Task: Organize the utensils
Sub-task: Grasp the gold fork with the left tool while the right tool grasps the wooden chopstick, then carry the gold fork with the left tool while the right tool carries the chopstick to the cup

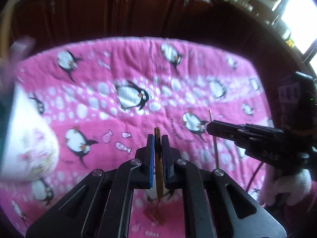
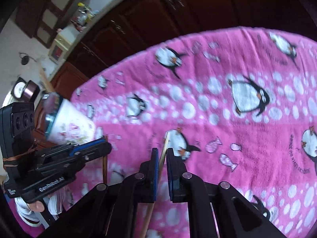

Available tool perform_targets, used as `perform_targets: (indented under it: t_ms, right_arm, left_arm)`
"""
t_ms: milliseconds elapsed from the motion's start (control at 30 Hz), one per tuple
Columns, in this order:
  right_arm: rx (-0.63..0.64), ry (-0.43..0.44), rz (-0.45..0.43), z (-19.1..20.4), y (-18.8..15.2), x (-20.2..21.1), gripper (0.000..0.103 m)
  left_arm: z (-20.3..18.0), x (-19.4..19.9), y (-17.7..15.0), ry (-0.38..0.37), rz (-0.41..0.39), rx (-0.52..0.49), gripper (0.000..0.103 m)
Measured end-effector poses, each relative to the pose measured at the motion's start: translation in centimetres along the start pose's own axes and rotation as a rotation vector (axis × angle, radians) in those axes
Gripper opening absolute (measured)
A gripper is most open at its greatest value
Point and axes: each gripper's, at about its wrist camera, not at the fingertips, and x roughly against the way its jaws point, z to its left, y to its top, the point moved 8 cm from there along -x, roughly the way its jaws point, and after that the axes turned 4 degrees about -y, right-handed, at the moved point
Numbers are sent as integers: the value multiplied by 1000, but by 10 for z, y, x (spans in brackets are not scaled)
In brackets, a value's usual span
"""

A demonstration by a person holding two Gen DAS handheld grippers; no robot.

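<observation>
left gripper (image 1: 158, 138): jaws clamped on a dark brown utensil handle (image 1: 158, 158), blue pads pressed on both sides; also seen from the right wrist view at 9 o'clock, side-on (image 2: 108, 145)
brown utensil: stands edge-on between the pads, tip poking out past the fingertips toward 12 o'clock, lower end running down to 6 o'clock, where brown tines (image 1: 154, 216) show blurred over the cloth; fork or not, cannot tell
right gripper (image 2: 162, 150): jaws pinched on a thin pale wooden stick (image 2: 164, 148); from the left wrist view it sits at 3 o'clock (image 1: 210, 128), fingertips closed on the same stick (image 1: 215, 146)
wooden stick: slanted between the pads, top end past the fingertips at 12 o'clock, shaft running down to 6 o'clock under the gripper body
cup (image 2: 73, 125): white with a floral print, blue-edged rim, at 9 o'clock in the right wrist view, beyond the left gripper; big and blurred at 9 o'clock in the left wrist view (image 1: 29, 142)
towel (image 1: 138, 63): pink with penguins, fish and white dots, spread under both grippers
hand (image 2: 37, 206): holds the left gripper's grip, 8 o'clock in the right wrist view
cabinets (image 1: 99, 10): dark wood doors beyond the towel, 12 o'clock
</observation>
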Motion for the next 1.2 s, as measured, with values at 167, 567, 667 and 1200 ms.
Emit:
perform_targets:
  t_ms: [167, 567, 667, 1200]
  right_arm:
    - [87, 12, -51, 35, 2, 30, 5]
    - [225, 16, -149, 99, 8, 79, 4]
    - [253, 23, -176, 113, 16, 92, 4]
    - [405, 170, -338, 234, 94, 158, 4]
  left_arm:
    - [1, 48, -4, -4, -87, -13, 5]
    - [6, 124, -6, -17, -204, 4, 5]
    - [8, 144, 0, -21, -234, 6, 5]
    - [80, 269, 45, 84, -430, 84, 5]
